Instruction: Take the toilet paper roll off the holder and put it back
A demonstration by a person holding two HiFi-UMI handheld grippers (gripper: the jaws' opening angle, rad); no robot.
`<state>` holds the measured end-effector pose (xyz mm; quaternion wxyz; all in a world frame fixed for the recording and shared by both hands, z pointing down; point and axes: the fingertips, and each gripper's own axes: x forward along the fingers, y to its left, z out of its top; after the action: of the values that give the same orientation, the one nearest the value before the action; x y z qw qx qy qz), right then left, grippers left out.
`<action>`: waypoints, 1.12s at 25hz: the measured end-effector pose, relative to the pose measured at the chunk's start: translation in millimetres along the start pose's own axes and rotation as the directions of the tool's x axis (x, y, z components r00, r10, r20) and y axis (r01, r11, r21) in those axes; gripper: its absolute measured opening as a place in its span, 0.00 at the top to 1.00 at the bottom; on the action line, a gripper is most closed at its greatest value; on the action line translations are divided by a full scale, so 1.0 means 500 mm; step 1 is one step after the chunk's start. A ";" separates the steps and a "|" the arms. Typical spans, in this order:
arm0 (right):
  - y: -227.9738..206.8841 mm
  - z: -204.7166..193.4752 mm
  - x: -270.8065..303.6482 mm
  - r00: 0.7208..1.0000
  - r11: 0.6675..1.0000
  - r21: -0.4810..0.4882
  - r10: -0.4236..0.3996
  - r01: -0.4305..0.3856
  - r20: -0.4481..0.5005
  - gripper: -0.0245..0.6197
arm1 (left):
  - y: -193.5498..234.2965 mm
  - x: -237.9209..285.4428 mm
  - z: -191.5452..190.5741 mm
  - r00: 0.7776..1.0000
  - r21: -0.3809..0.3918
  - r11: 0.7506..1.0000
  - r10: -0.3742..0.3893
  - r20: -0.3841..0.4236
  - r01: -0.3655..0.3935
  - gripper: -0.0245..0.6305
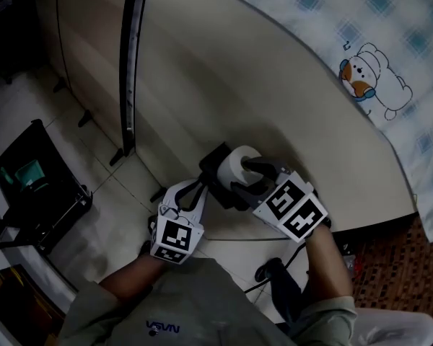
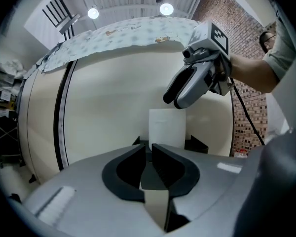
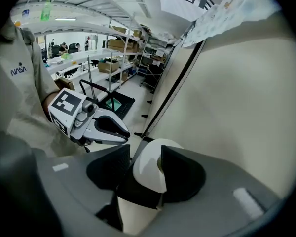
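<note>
A white toilet paper roll (image 1: 239,163) stands upright on a black holder (image 1: 215,166) fixed low on a beige panel. My right gripper (image 1: 244,179) reaches down over it from the right. In the right gripper view the roll (image 3: 148,169) sits between the wide jaws of this gripper (image 3: 145,157), with a small gap at the left jaw; it is open. My left gripper (image 1: 202,184) points level at the holder from the left, shut and empty. In the left gripper view its jaws meet just before the roll (image 2: 166,127), and the right gripper (image 2: 173,100) hangs above the roll.
The beige panel (image 1: 274,107) carries a black vertical strip (image 1: 133,63), and a patterned cloth (image 1: 390,56) hangs over its top. A black cart (image 1: 36,193) stands on the tiled floor at the left. A dark cable (image 1: 274,272) lies on the floor under my right arm.
</note>
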<state>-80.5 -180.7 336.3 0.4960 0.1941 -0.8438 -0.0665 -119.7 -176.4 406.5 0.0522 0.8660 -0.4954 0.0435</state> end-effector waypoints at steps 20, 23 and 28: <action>-0.001 -0.048 0.049 0.965 0.999 0.035 0.046 -0.039 -0.258 0.65 | -0.006 -0.007 -0.020 0.997 0.011 0.997 -0.075 -0.032 0.075 0.92; -0.001 -0.053 0.058 0.952 0.998 0.028 0.064 -0.058 -0.299 0.65 | -0.006 -0.005 -0.025 0.996 -0.007 0.997 -0.079 -0.032 0.078 0.92; -0.001 -0.066 0.079 0.928 0.996 0.026 0.092 -0.089 -0.360 0.65 | -0.003 0.000 -0.032 0.996 -0.026 0.997 -0.079 -0.035 0.078 0.92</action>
<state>-69.0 -194.0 384.7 0.6442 0.1662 -0.7466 -0.0030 -119.0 -173.5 422.0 0.0736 0.8831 -0.4605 0.0510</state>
